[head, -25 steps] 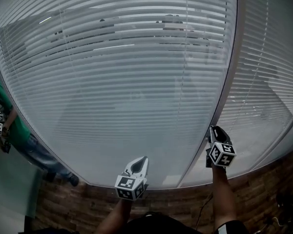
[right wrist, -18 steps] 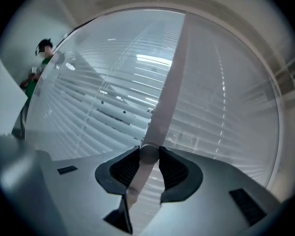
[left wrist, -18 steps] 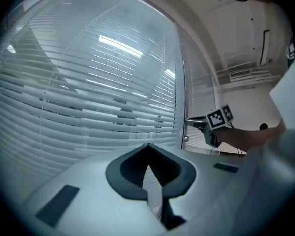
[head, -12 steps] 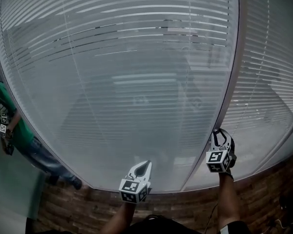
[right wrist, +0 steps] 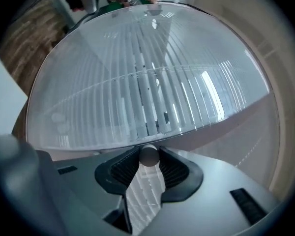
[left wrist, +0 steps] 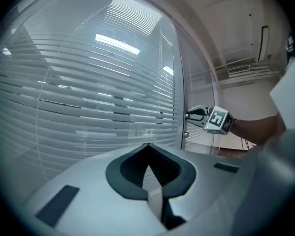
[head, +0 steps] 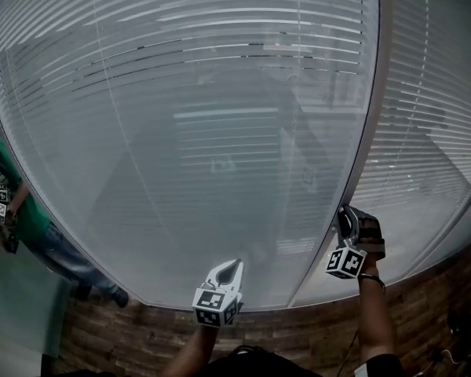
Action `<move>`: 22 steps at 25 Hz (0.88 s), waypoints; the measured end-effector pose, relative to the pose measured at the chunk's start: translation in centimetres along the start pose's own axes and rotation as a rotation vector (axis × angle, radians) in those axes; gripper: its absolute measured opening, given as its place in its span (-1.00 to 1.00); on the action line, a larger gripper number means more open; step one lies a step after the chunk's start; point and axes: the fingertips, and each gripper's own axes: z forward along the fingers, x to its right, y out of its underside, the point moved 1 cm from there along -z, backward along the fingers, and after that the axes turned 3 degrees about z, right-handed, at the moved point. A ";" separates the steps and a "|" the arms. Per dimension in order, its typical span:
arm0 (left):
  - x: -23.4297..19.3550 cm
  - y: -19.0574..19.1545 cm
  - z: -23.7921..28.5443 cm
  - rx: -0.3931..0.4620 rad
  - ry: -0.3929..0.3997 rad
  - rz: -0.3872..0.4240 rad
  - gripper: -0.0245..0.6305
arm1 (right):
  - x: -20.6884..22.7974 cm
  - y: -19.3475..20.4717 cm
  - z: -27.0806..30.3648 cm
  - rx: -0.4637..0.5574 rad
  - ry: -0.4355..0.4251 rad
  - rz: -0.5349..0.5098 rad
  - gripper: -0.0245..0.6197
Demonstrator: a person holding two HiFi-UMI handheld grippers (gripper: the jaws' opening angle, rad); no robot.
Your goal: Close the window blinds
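White horizontal blinds [head: 220,132] hang behind a large glass pane, their slats tilted nearly flat, with a few dark gaps left in the upper rows. My right gripper [head: 345,214] is at the pale vertical frame [head: 363,148] on the pane's right. In the right gripper view it [right wrist: 148,154] is shut on a small round grey knob [right wrist: 148,156], pads on both sides. My left gripper [head: 234,264] hovers low in front of the glass, tips together, holding nothing; the left gripper view shows the same [left wrist: 147,145], and my right gripper [left wrist: 189,115] at the frame.
A second blind-covered pane [head: 432,132] lies right of the frame. A person in a green shirt [head: 4,187] shows at the far left. Brick-patterned floor [head: 141,328] runs along the bottom. Another small round knob [left wrist: 186,134] sits on the frame just below my right gripper.
The slats have tilted further shut, so the room behind shows less. My right gripper has rolled clockwise at the frame. The left gripper has dropped slightly.
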 end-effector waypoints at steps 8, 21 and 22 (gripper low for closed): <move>1.4 0.2 0.7 -0.019 0.038 0.016 -0.94 | 2.5 1.6 -1.5 0.148 -0.103 1.288 -0.49; 2.0 0.6 0.6 -0.044 0.025 -0.005 -0.94 | 1.5 2.5 -0.1 0.206 -0.152 1.670 -0.52; 2.0 0.9 0.6 -0.047 0.032 0.007 -0.94 | 1.4 2.5 -0.2 0.194 -0.133 1.615 -0.53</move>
